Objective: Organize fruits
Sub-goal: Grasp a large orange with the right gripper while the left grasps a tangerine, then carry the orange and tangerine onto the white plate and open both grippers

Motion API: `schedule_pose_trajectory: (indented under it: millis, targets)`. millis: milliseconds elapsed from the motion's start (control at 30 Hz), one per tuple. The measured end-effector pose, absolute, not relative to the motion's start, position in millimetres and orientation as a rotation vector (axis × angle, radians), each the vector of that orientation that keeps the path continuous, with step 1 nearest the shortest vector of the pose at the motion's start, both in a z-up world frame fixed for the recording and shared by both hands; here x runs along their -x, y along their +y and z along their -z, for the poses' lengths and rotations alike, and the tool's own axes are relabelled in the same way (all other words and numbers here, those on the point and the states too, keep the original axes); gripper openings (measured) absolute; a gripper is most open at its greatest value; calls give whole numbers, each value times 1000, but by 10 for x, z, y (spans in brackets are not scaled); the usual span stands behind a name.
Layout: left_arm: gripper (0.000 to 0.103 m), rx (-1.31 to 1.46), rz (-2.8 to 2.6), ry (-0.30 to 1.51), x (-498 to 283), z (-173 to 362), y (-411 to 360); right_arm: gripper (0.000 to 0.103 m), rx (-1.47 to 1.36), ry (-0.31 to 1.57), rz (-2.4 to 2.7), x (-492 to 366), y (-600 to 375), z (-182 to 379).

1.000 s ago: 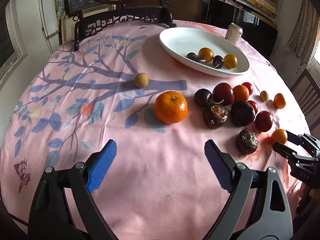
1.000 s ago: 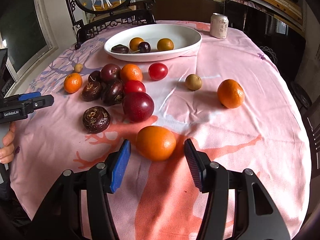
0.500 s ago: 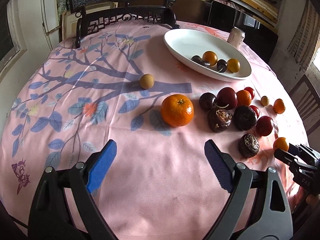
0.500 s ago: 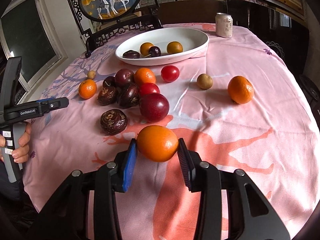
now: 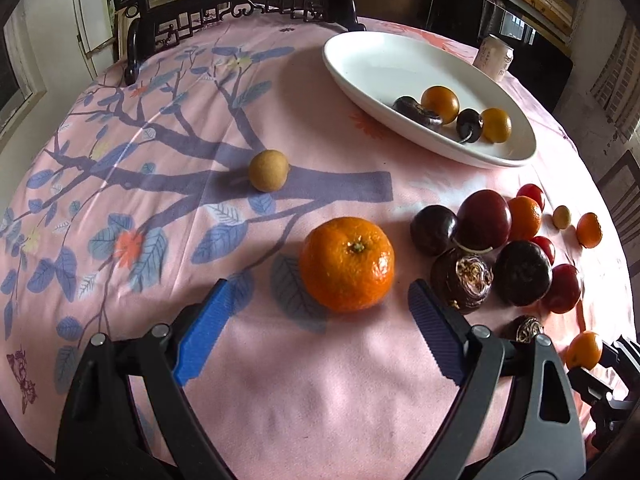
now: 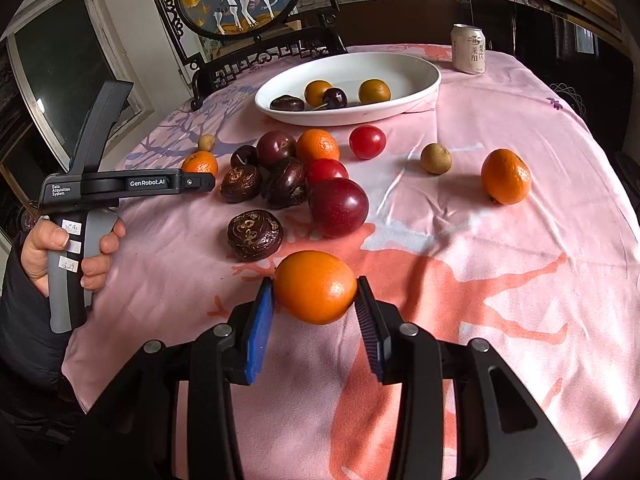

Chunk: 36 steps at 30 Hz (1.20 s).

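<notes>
My right gripper (image 6: 316,312) is shut on a smooth orange fruit (image 6: 315,286) and holds it just above the pink tablecloth; it also shows in the left wrist view (image 5: 584,350). My left gripper (image 5: 316,316) is open and empty, its jaws wide on either side of a large tangerine (image 5: 347,263) that sits on the cloth just ahead. A white oval dish (image 6: 416,80) at the back holds several small fruits (image 6: 318,92). A cluster of dark plums, passion fruits and red fruits (image 6: 296,176) lies between the grippers and the dish.
A drink can (image 6: 468,49) stands behind the dish. A tangerine (image 6: 506,176) and a small brown fruit (image 6: 436,158) lie to the right. Another small brown fruit (image 5: 268,170) lies on the branch pattern. A dark carved chair (image 5: 240,12) stands at the far table edge.
My right gripper closed on the orange fruit and lifted it a little off the cloth. My left gripper moved forward toward the large tangerine, still open.
</notes>
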<state>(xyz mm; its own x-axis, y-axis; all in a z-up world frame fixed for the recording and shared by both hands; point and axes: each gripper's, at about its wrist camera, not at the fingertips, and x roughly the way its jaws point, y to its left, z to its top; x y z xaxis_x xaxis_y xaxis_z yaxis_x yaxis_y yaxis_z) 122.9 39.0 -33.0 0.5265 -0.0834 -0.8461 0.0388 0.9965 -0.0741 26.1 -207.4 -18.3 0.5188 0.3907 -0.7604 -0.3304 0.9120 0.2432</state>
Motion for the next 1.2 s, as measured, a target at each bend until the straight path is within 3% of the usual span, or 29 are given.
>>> schedule_pose_trajectory:
  millis: [167, 333, 367, 800, 933, 1200]
  targets:
    - [89, 38, 53, 1006, -1289, 339, 370, 41, -79, 928, -444, -274, -2051, 185]
    - [48, 6, 39, 981, -1254, 310, 333, 41, -78, 931, -443, -289, -2032, 177]
    - [46, 3, 42, 982, -1252, 307, 327, 41, -78, 931, -442, -294, -2026, 171]
    - [46, -5, 158, 920, -1184, -115, 185, 41, -83, 790, -426, -681, -1941, -285]
    - [46, -15, 172, 861, -1413, -384, 74, 41, -119, 725, -417, -1033, -1876, -457]
    - [46, 47, 166, 853, -2141, -456, -125, 41, -215, 812, -348, -1701, -1778, -227]
